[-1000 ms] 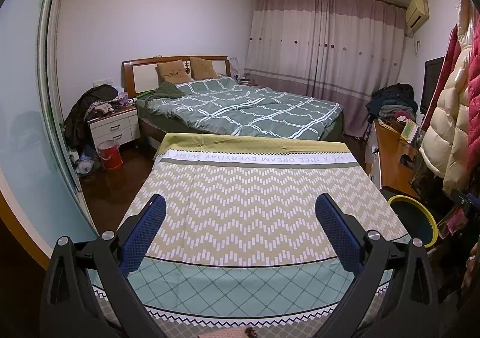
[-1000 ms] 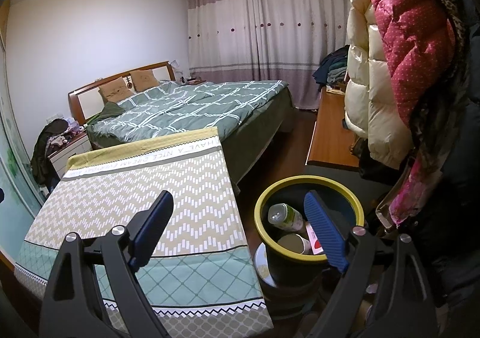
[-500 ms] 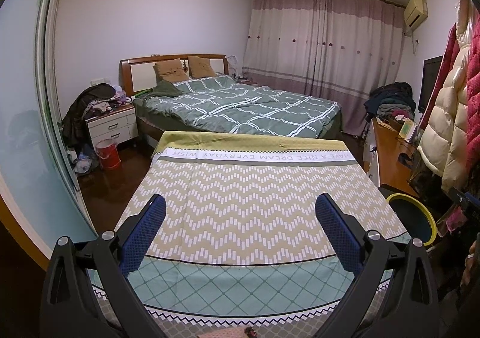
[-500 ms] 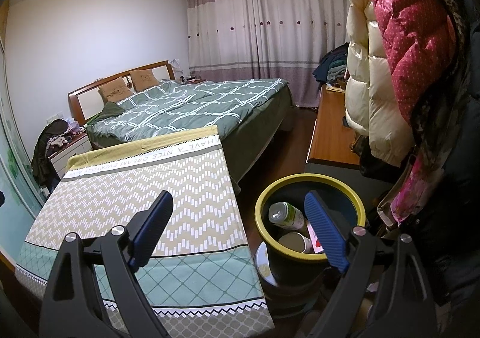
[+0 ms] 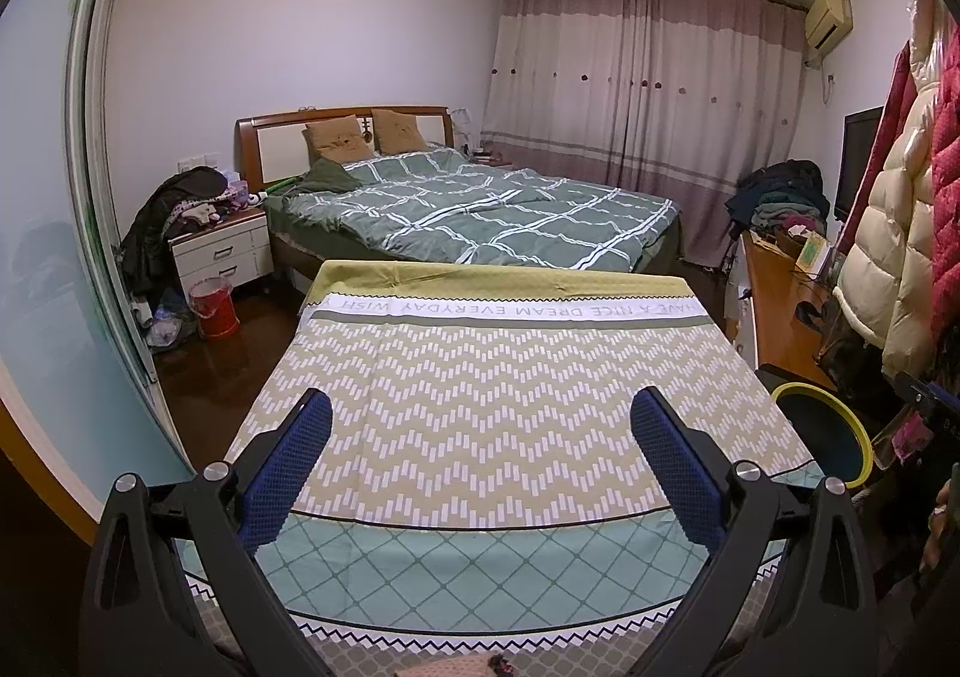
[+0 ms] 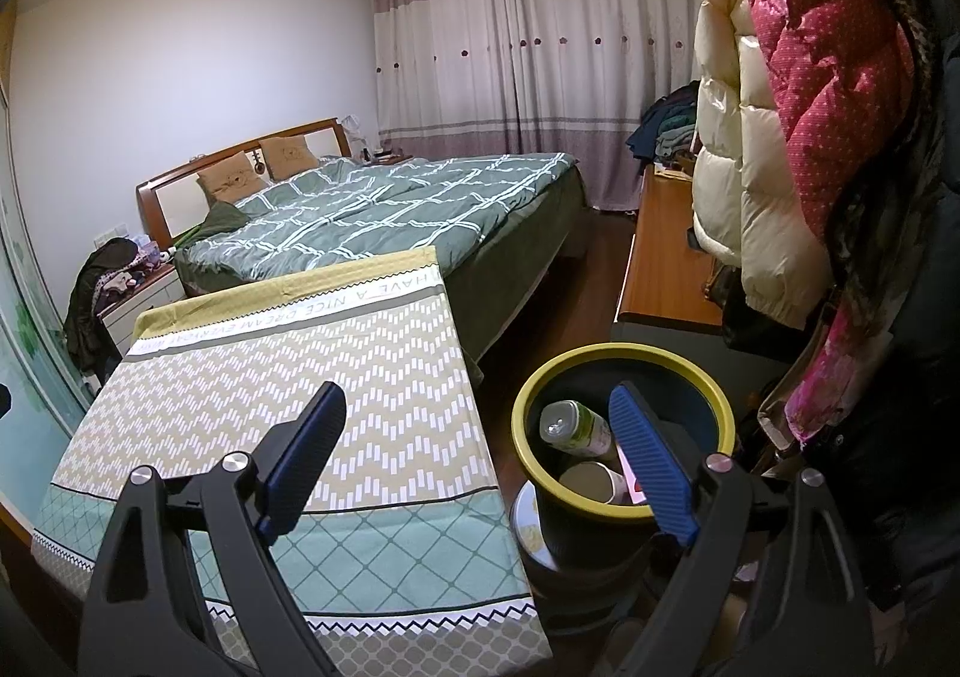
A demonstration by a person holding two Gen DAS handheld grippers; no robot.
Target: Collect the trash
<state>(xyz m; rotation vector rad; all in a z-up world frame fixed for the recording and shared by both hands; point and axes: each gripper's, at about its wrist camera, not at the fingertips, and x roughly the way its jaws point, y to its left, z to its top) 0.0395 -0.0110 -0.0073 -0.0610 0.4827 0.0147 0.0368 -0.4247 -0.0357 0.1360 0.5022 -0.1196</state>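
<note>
— Bedroom walls and long striped curtains (image 5: 648,95) are filling the background, and a bed with a green checked quilt (image 5: 480,209) is lying behind the patterned tablecloth (image 5: 510,395). What is sitting around the cloth?

— Off to the left, a white nightstand (image 5: 222,251) is carrying a heap of clothes, with a red bucket (image 5: 213,308) standing on the dark floor just beside it. On the right, a wooden desk (image 5: 780,311) is running along the wall, and puffy coats (image 6: 798,95) are hanging down over that side.

— And the trash?

— A dark bin with a yellow rim (image 6: 624,353) is standing beside the cloth's right edge. Inside it a green-labelled bottle (image 6: 576,428) is lying tilted, a paper cup (image 6: 594,482) is resting just beside it, and something pink is showing behind the finger, too hidden to name.

— Is anything blocking the way?

— The right gripper (image 6: 477,446) is hanging above the gap between cloth and bin, its right finger crossing the bin's opening and covering part of the contents. The hanging coats are crowding the bin's far side.

— How are the tools set?

— Both are spread wide and holding nothing. The left gripper (image 5: 480,452) is hovering over the middle of the tablecloth, with the bin's rim (image 5: 840,419) showing at its right edge.
</note>
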